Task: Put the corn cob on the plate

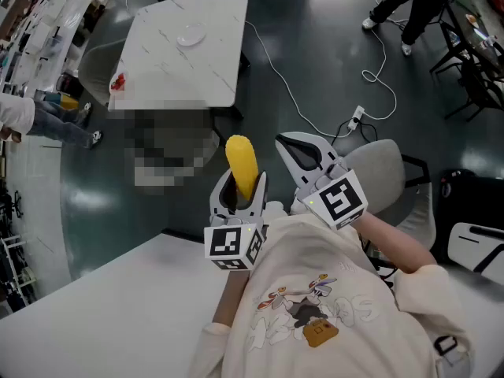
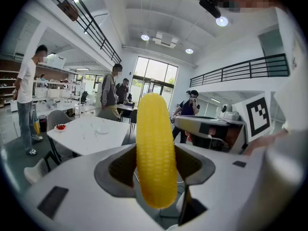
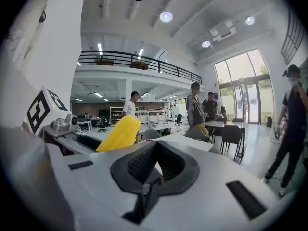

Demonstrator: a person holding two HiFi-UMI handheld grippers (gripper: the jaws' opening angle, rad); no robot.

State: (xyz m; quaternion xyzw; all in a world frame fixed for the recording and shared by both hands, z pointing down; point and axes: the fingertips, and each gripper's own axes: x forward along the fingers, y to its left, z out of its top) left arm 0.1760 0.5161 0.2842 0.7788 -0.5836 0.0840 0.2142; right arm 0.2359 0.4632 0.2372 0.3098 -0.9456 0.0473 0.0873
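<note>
The yellow corn cob (image 1: 242,164) stands upright between the jaws of my left gripper (image 1: 240,189), which is shut on it and holds it in the air. From the left gripper view the cob (image 2: 155,153) fills the gap between the dark pads (image 2: 120,167). My right gripper (image 1: 298,150) is just to the right of it, shut with nothing in it. The right gripper view shows the cob (image 3: 119,134) at its left. A small white plate (image 1: 190,35) lies on the far white table (image 1: 165,73), well beyond both grippers.
A red item (image 1: 118,83) sits at the far table's left edge. A white tabletop (image 1: 110,305) lies below my arms. A cable (image 1: 291,93) runs over the dark floor, and a grey chair (image 1: 386,176) stands at the right. People stand around the room.
</note>
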